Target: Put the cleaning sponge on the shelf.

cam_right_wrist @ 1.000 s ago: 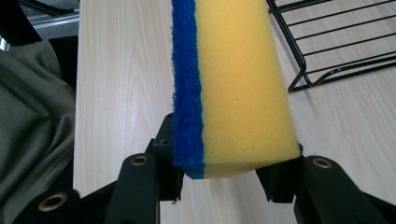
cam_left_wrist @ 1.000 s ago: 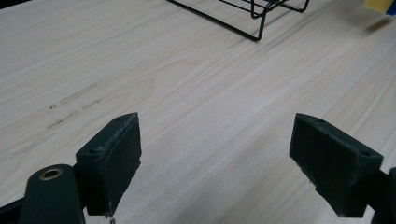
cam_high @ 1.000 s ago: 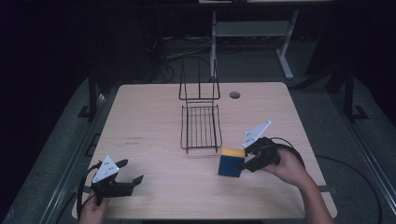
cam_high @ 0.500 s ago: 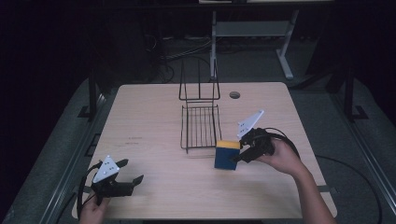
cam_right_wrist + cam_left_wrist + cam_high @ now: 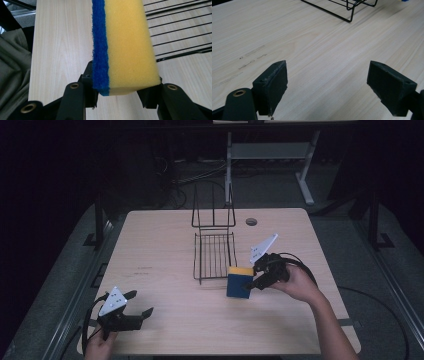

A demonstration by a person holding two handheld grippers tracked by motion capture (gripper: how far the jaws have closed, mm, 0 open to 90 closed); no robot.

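Desk (image 5: 165,245): pale wood, mostly bare, so the work area is kept free. Black wire rack (image 5: 214,251) is set near the far middle, its tall back upright and its flat tray lying toward the person, judged to be the place where things are to be put. Sponge (image 5: 239,282), yellow with a blue scouring face, is pinched on edge by the right hand-held gripper (image 5: 252,285), just beside the rack's near right corner; a grip across its thickness leaves it free to be slotted upright. Left hand-held gripper (image 5: 139,303) is rested at the near left corner, jaws spread, nothing between them, well apart from the work.
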